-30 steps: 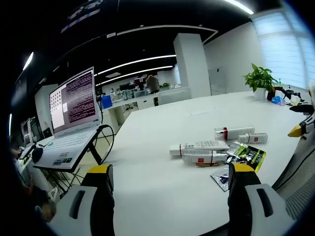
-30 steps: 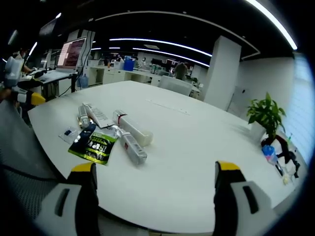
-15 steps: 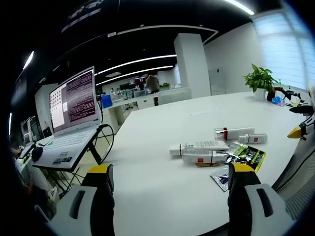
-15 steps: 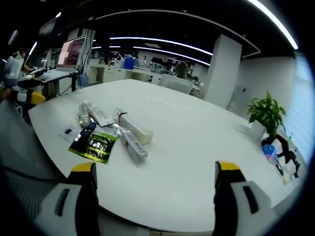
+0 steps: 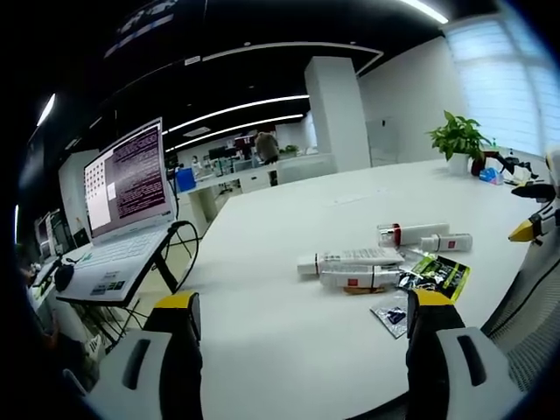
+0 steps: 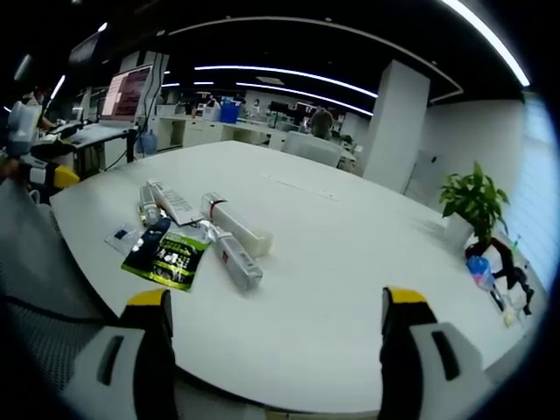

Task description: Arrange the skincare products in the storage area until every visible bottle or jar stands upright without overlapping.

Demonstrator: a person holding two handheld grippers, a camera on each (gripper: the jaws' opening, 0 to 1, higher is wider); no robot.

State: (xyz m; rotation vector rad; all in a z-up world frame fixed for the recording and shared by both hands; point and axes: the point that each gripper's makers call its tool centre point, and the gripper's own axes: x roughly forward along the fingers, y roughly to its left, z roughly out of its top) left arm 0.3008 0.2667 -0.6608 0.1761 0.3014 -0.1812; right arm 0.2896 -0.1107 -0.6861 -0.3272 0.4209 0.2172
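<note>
White table (image 6: pixel 350 254) — four tubes (image 6: pixel 236 229) lying flat, one green sachet (image 6: pixel 172 258).

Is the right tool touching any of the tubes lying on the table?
Apart. The right gripper view shows the open right tool hanging over bare table, well clear of the lying tubes.

Ceiling light strips (image 5: pixel 236 111) and a bright window (image 5: pixel 499 74) evenly light the white surface (image 6: pixel 332 254); fisheye curvature bends and softens the edges.
</note>
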